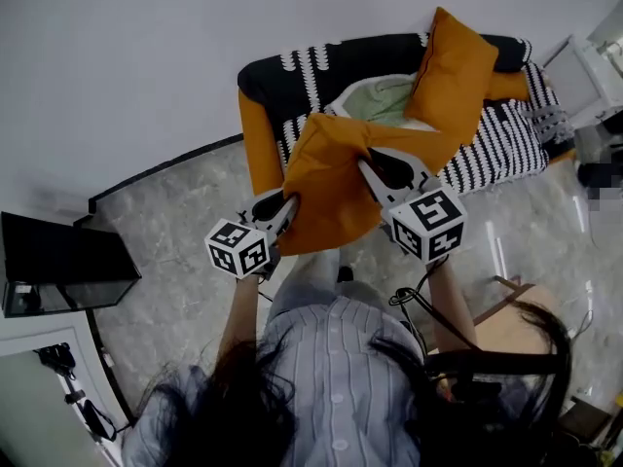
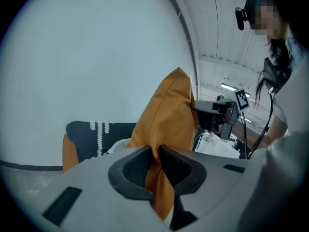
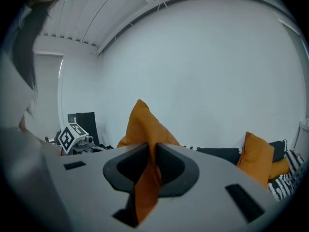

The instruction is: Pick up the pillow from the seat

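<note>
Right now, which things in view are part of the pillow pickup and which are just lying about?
In the job:
orange pillow, held up between both grippers
left hand-held gripper, shut on the pillow's edge
right hand-held gripper, shut on the pillow's edge
seat

Lying about:
second orange pillow, propped on the seat
black cabinet on the floor

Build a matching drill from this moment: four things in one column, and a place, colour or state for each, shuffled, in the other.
Things
1. held pillow
2. second pillow
3. sofa
4. black cabinet

Place, colour or state
A. at the far left of the head view, beside the wall
B. striped black and white
C. pinched at its edges by the left gripper and the right gripper
D. stands upright on the sofa

Pairs: 1-C, 2-D, 3-B, 4-A
</note>
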